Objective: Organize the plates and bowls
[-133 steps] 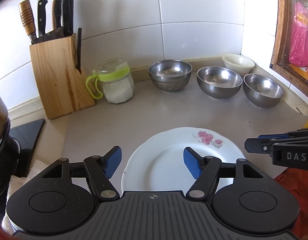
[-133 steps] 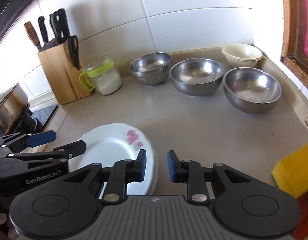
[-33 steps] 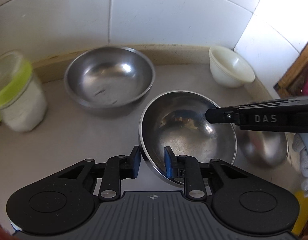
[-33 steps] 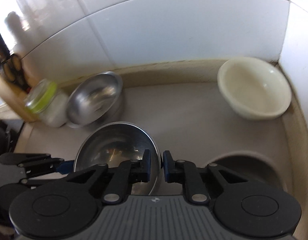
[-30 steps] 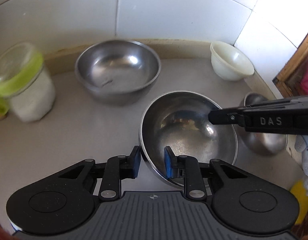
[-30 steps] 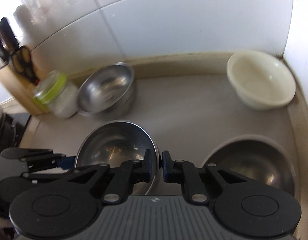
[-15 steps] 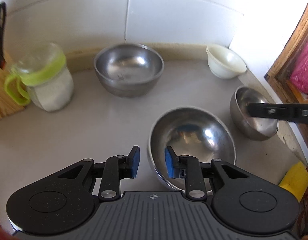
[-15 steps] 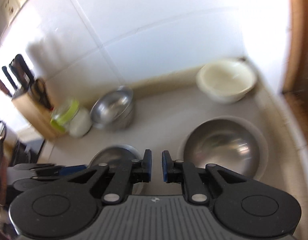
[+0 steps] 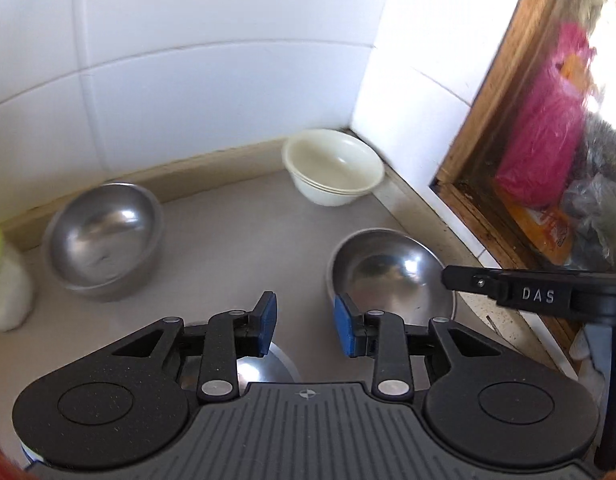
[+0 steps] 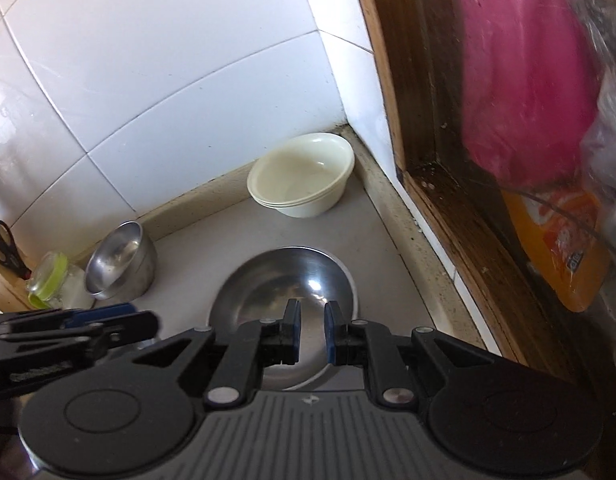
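While left gripper (image 9: 303, 326) jaws are opening, nothing sits between blue pads; steel bowl rim (image 9: 263, 364) shows just beneath them. Landmark: cream bowl stack (image 9: 334, 166) in tiled corner. Far left of stack: lidded jar (image 9: 3, 280), blurred. Left of stack, by backsplash: nested steel bowls (image 9: 101, 240). Nearer than stack, beside window frame (image 9: 496, 120): single steel bowl (image 9: 388, 272) on counter (image 9: 243, 240). Right gripper (image 10: 311, 331) over that bowl, jaws nearly closed, narrow gap, holding nothing.
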Motion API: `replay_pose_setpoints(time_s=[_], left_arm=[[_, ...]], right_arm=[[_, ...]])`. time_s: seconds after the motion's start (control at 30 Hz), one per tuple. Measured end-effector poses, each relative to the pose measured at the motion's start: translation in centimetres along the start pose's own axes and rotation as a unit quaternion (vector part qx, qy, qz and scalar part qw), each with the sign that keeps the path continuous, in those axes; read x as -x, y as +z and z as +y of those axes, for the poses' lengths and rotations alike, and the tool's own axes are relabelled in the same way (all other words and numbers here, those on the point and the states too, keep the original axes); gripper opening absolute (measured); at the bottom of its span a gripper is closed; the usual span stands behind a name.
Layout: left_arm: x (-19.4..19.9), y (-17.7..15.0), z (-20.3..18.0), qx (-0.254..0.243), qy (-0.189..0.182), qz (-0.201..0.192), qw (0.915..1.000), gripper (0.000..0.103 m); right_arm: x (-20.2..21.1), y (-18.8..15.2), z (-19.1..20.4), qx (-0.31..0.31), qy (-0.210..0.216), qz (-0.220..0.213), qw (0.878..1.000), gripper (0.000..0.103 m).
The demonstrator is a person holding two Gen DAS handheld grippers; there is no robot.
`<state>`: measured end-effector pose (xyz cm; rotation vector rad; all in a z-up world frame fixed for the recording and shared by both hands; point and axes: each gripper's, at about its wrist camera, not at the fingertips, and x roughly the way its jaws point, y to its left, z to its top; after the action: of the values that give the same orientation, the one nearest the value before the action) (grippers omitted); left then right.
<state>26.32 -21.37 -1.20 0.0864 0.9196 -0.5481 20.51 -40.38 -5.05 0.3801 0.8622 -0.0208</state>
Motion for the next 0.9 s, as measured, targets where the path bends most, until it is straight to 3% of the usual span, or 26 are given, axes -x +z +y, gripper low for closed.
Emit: replay_pose_setpoints(time_s=[0.47, 0.57, 0.63, 0.77, 0.9], left_arm=[[-6.5, 0.9, -2.0, -0.016, 0.001, 0.038, 0.9992, 0.041], [-7.8, 0.5, -2.4, -0.028, 0.011, 0.055, 0.9981, 0.036], [-8.5, 0.2, -2.6, -0.031, 0.012, 0.064, 0.9974, 0.032], [-8.9, 0.0, -3.2, -0.051, 0.014, 0.061, 0.9967, 0.025], [-8.8, -0.3, -3.6, -0.065, 0.018, 0.057, 0.9961, 0.025]], right_arm=[[-1.9, -0.7, -0.9, -0.012, 0.012, 0.018, 1.000, 0.017], [-3.0, -1.0, -0.6, -0.011, 0.019, 0.034, 0.999, 0.016], [-3.5, -1.2, -0.3, -0.004, 0.019, 0.034, 0.999, 0.009], [-4.3, -1.6, 0.0, 0.000, 0.025, 0.041, 0.999, 0.006], [-4.6, -1.7, 0.0, -0.010, 0.042, 0.041, 0.998, 0.007]])
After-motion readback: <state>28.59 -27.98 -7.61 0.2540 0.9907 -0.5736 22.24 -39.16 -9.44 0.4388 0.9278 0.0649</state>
